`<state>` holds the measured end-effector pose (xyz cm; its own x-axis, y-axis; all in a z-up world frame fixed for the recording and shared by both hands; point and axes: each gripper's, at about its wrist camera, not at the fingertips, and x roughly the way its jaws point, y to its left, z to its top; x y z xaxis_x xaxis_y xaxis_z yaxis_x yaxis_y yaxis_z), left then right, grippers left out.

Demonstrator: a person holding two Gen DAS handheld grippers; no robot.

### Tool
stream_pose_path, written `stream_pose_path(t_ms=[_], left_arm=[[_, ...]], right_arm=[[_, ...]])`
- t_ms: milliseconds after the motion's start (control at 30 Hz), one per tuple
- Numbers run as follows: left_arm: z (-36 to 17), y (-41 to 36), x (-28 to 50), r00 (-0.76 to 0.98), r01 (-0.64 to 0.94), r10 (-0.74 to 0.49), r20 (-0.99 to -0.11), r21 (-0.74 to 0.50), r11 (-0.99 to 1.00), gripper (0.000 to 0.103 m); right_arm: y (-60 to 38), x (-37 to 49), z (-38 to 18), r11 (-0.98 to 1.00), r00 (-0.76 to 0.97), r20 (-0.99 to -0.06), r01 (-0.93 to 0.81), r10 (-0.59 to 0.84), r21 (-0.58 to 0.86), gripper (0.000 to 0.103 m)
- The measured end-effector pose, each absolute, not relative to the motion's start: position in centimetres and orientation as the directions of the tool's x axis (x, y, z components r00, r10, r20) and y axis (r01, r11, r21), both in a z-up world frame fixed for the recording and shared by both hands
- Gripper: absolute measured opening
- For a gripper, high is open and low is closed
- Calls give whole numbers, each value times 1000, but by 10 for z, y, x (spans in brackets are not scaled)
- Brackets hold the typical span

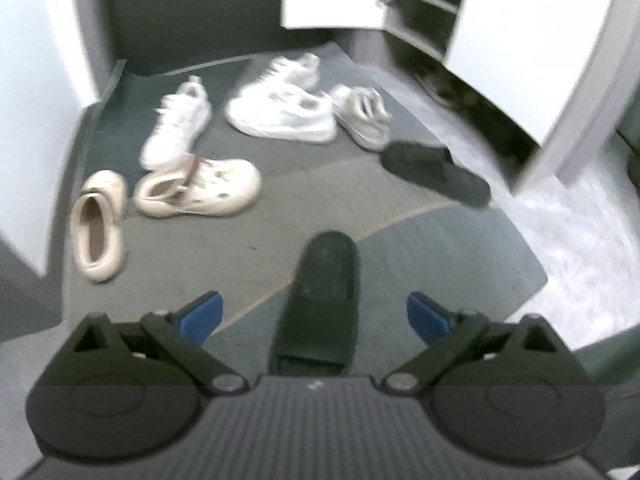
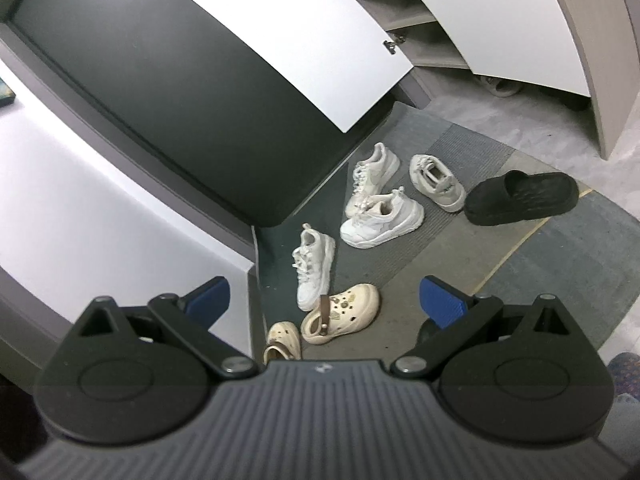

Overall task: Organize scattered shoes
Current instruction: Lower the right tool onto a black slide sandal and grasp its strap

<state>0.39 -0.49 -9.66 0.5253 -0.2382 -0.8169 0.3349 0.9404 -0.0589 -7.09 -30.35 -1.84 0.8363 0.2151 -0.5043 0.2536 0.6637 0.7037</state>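
Shoes lie scattered on a grey floor mat (image 1: 440, 256). A black slide (image 1: 320, 300) lies right in front of my left gripper (image 1: 314, 312), between its open fingers, not gripped. A second black slide (image 1: 436, 170) (image 2: 520, 198) lies farther right. Two cream clogs (image 1: 200, 188) (image 1: 98, 226) lie at the left, also in the right wrist view (image 2: 344, 312) (image 2: 282, 340). Several white sneakers (image 1: 280, 112) (image 2: 380, 216) lie beyond. My right gripper (image 2: 324, 304) is open and empty, high above the clogs.
A white shoe cabinet (image 1: 424, 4) (image 2: 404, 12) with open doors (image 2: 304, 40) and shelves stands at the back right. A dark door (image 2: 140, 92) and white wall (image 1: 36, 80) bound the left. Pale marbled floor (image 1: 568, 248) lies right of the mat.
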Motion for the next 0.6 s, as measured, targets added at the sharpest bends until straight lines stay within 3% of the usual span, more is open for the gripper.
stream_pose_path(t_ms=[167, 300, 400, 533, 600], left_arm=[[-24, 12, -13, 620, 263, -254, -742, -108, 959, 103], [17, 9, -22, 668, 226, -216, -712, -83, 971, 103], [43, 10, -27, 692, 218, -243, -680, -125, 968, 103], [73, 11, -34, 740, 193, -258, -621, -171, 966, 103], [80, 10, -36, 757, 181, -261, -599, -192, 965, 103]], right_arm=[[-298, -73, -21, 688, 819, -534, 263, 211, 676, 103], [-295, -67, -35, 700, 754, -631, 349, 185, 622, 103], [-285, -47, -58, 735, 630, -725, 346, 278, 583, 103], [-254, -21, -83, 856, 476, -831, 260, 289, 447, 103], [-219, 3, -101, 939, 390, -880, 94, 272, 332, 103]])
